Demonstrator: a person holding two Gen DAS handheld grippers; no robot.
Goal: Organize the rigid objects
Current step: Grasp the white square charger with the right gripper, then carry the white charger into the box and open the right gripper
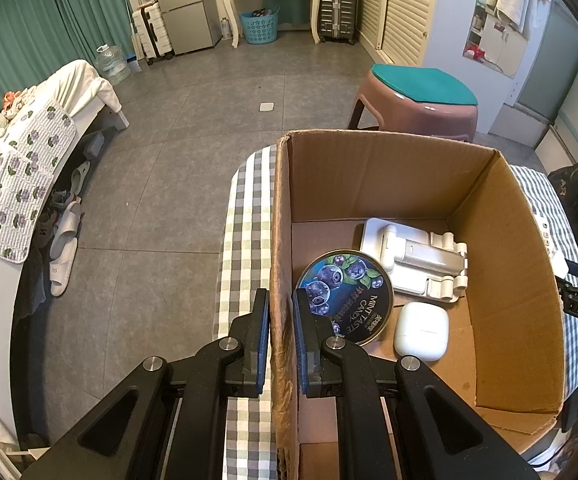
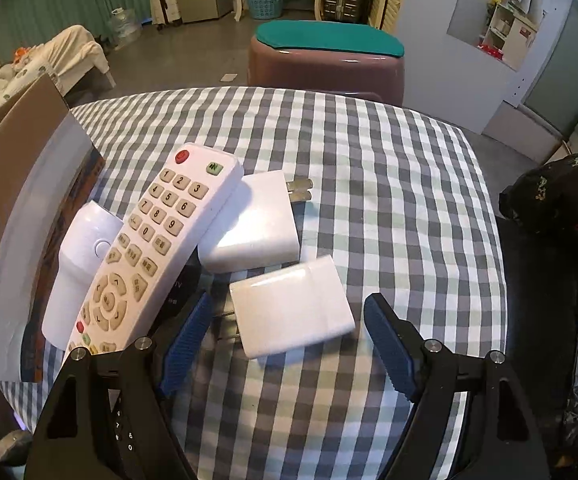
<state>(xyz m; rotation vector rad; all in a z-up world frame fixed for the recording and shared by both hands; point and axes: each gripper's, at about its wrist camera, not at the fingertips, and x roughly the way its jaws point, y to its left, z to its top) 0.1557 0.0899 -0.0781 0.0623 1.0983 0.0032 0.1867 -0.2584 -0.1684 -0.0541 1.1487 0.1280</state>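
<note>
You had the L gripper (image 1: 280, 340) clenched on the box wall (image 1: 279, 240), steadying it. Inside already: candy tin (image 1: 345, 296), earbud case (image 1: 421, 332), phone stand (image 1: 413, 260) beyond. Partly done. R gripper (image 2: 289, 340) was released, nearest adapter (image 2: 291, 304) lying btwn its fingers; 2nd adapter (image 2: 253, 224) and remote (image 2: 153, 248) ahead-left were left.

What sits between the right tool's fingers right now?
In the right wrist view, the open right tool straddles a white charger lying flat on the checked tablecloth; neither finger touches it.

Left wrist view looks down over the surface's (image 1: 245, 216) left edge; right wrist view sits close above its middle (image 2: 389, 184); both face the stool (image 1: 417, 100) beyond the far edge.
</note>
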